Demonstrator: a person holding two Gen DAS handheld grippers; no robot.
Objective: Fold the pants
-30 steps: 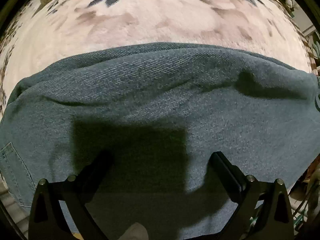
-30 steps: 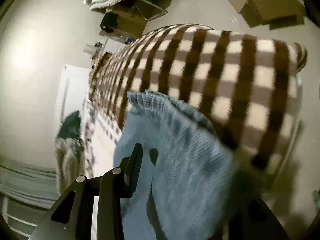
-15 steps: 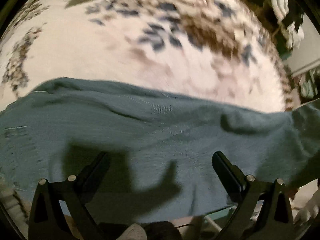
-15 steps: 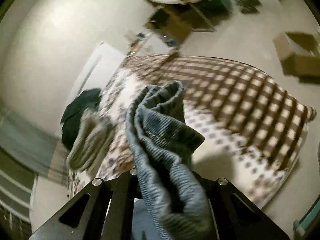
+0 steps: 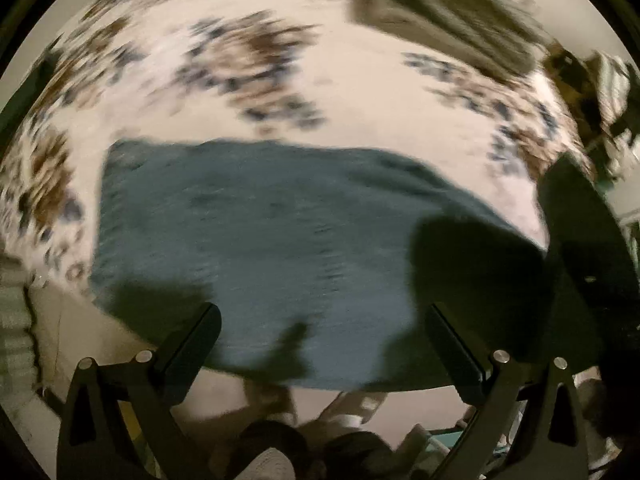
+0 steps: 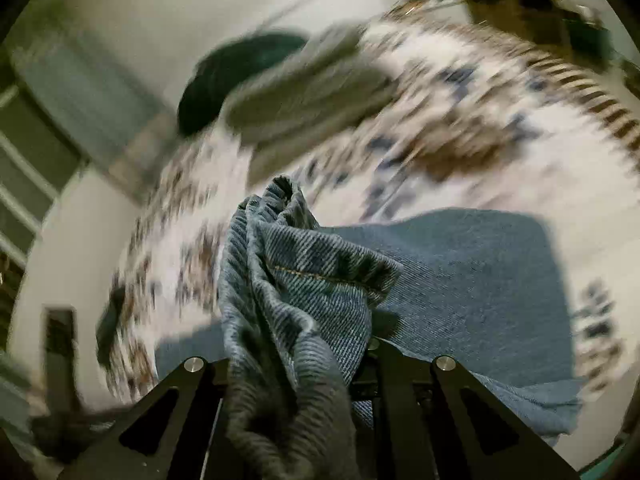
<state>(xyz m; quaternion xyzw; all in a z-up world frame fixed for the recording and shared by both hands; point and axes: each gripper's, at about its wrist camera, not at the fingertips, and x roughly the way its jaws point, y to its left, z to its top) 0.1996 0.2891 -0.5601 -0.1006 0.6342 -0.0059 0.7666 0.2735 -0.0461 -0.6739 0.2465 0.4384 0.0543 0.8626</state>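
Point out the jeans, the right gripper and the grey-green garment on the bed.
jeans (image 5: 280, 240): left wrist view, flat middle.
right gripper (image 6: 296, 364): right wrist view, between fingertips, shut on bunched denim.
grey-green garment (image 6: 304, 92): right wrist view, blurred middle.

This place is a home, most likely a bedroom. A bed fills most of both views, covered with a white blanket that carries a brown and blue leaf pattern. Other clothes lie on it: a grey-green garment and, next to it, a dark green one. Blue denim pants are spread on the same blanket. Behind the bed there is a plain pale wall, and some blurred clutter at the side.
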